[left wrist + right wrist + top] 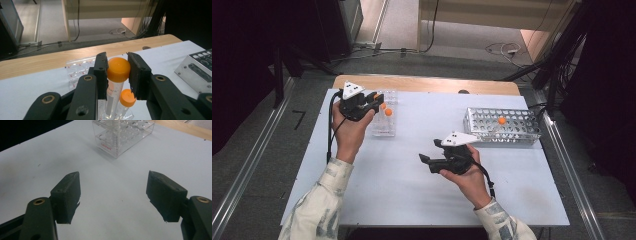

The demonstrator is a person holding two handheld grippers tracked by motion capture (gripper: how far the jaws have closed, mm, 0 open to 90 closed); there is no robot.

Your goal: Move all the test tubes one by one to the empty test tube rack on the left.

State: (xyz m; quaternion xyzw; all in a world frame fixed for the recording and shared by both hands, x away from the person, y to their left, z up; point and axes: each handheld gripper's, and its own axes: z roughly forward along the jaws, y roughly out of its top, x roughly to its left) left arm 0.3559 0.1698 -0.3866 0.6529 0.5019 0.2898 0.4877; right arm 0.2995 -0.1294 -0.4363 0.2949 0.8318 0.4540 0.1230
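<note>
My left gripper [117, 72] is shut on the orange cap of a clear tube [118, 69], which stands upright with its lower end down among the wells of a clear plastic rack [76, 70]. A second orange-capped tube [127, 98] stands just beside it in the same rack. In the high view the left gripper [374, 100] hovers over the far end of that rack [383, 127] at the table's back left. My right gripper [430, 151] is held mid-table, pointing left; its jaws [113, 195] are open with nothing between them.
A metal tube rack [517, 131] sits at the back right with one orange-capped tube [501, 120] in it. The white table top [412, 190] stretches bare between the racks. A wooden edge [427, 84] runs along the back, and cables lie on the floor beyond.
</note>
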